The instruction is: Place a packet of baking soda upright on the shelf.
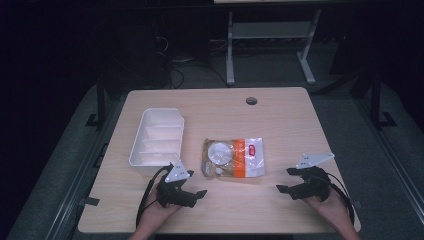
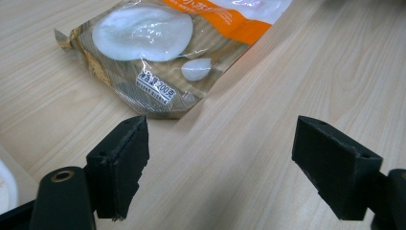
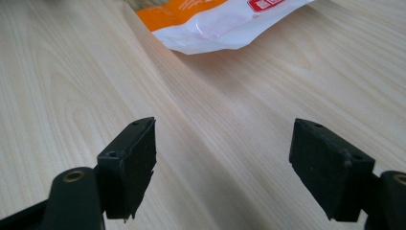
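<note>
Both the left tongs (image 1: pixel 192 187) and right tongs (image 1: pixel 289 180) are held wide open, empty. The snack bag (image 3: pixel 225 21) is cut off by the right gripper view's top edge.

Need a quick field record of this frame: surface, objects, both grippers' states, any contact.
surface: light wooden table
snack bag: flat on the table, mid-table, clear with an orange band, white round pieces inside
white tray: divided into compartments, to the left of the bag; contents cannot be told
left gripper: open, holds nothing, near the bag's brown end
right gripper: open, holds nothing, to the right of the bag's white end
contact: neither gripper touches the bag
cable hole: far side of the table
</note>
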Action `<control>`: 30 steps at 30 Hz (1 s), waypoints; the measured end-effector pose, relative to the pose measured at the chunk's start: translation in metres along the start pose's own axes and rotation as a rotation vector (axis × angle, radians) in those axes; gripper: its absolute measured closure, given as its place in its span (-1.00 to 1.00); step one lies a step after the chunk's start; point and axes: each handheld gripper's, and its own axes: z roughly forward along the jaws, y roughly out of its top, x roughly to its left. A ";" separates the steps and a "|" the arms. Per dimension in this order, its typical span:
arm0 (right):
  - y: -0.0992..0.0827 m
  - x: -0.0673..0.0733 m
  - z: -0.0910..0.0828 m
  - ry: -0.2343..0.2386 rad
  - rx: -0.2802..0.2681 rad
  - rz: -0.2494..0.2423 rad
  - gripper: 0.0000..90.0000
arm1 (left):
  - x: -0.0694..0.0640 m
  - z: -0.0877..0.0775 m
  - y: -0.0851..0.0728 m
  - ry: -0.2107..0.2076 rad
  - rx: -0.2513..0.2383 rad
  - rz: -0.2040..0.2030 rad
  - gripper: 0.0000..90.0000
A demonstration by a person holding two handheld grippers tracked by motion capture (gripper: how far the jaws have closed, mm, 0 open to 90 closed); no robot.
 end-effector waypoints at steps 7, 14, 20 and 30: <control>0.001 0.000 -0.001 -0.004 -0.010 0.004 -0.47 | -0.001 0.002 0.005 -0.007 -0.009 0.012 -0.44; 0.002 -0.006 0.001 -0.009 -0.017 0.027 -0.47 | 0.006 0.010 0.022 -0.016 -0.007 -0.023 -0.06; 0.003 -0.006 0.003 -0.014 -0.014 0.029 -0.47 | 0.015 0.028 0.045 0.019 0.032 -0.026 0.33; 0.016 -0.014 0.009 -0.017 -0.037 0.076 -0.47 | 0.032 0.069 0.071 0.080 0.121 -0.039 0.82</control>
